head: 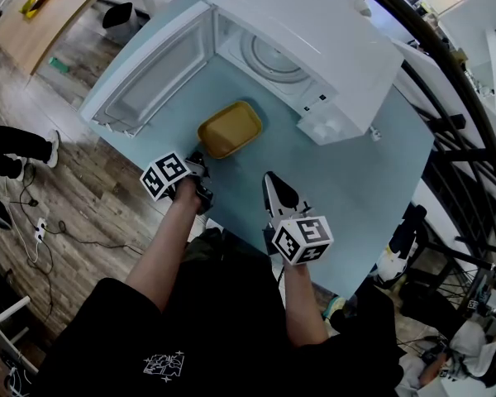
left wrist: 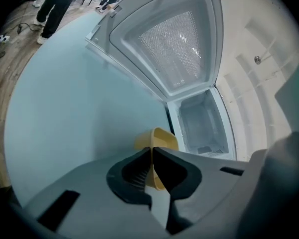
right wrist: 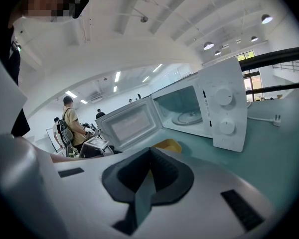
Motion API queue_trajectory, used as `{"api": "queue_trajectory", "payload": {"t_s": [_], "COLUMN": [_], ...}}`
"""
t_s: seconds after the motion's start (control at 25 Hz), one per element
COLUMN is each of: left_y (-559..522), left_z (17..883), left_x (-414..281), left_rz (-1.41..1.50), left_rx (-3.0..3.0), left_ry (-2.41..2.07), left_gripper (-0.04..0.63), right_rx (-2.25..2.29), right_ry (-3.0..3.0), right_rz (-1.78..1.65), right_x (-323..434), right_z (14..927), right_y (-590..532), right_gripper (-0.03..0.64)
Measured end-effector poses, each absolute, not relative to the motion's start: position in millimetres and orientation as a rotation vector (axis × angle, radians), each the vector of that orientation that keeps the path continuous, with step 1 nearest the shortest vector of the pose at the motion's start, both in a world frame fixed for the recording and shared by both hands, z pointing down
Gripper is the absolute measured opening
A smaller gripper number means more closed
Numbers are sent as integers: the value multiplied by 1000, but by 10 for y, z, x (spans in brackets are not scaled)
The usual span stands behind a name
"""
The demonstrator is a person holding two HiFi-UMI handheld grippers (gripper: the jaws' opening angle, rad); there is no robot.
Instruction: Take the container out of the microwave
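**While the microwave door hangs open, the container sits out on the tabletop, pinched by the left fingers**

Yellow container (head: 229,129) is a shallow tub with rounded corners. It sits flat on the teal tabletop (head: 355,180), just in front of the white microwave (head: 314,40), outside the cavity. It lies between the oven opening and the person.

Microwave door (head: 145,85) is swung wide to the left in the head view. Glass turntable (head: 273,56) is visible inside the cavity, nothing seen on it. Two round dials (right wrist: 224,96) show on the front panel in the right gripper view. A plug (right wrist: 276,118) lies on the tabletop beside the oven.

Left gripper (head: 200,160) reaches the near left corner of the container. In its own view the fingers (left wrist: 132,171) are drawn close, with only a thin slit between them. The yellow wall of the tub stands in that slit, so they are clamped on the container's edge.

Right gripper (head: 268,176) hangs over bare tabletop, nearer the person and apart from the container. Its fingers (right wrist: 167,176) are pressed together at the tips with nothing between them. The container shows beyond them, untouched by that side.

Background: a person with a backpack (right wrist: 70,123) stands far off. Wood floor (head: 58,180) lies left of the tabletop.
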State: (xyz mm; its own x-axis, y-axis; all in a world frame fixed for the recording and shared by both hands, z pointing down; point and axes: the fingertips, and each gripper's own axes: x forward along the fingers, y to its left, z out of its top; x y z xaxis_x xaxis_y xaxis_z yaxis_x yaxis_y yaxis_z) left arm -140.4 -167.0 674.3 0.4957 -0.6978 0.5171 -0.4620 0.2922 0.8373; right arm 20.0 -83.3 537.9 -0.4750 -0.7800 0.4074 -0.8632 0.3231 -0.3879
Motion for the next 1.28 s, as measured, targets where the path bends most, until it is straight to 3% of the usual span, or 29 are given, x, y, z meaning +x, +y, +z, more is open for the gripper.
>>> {"api": "queue_trajectory", "payload": {"t_s": [0.96, 1.28], "left_y": [-1465, -1292], "left_z": [6518, 6124], "left_x": [-1615, -1658], "left_rz": [-175, -144], "left_rx": [1398, 1514], "left_ry": [-1099, -1040], "left_gripper": [71, 20], "right_rx": [1605, 1667], "right_ry": [-2446, -2460], "right_rz": [770, 713], "right_x": [199, 133], "right_z": [5039, 4770], "right_y": [-729, -559], "right_gripper": [6, 6]}}
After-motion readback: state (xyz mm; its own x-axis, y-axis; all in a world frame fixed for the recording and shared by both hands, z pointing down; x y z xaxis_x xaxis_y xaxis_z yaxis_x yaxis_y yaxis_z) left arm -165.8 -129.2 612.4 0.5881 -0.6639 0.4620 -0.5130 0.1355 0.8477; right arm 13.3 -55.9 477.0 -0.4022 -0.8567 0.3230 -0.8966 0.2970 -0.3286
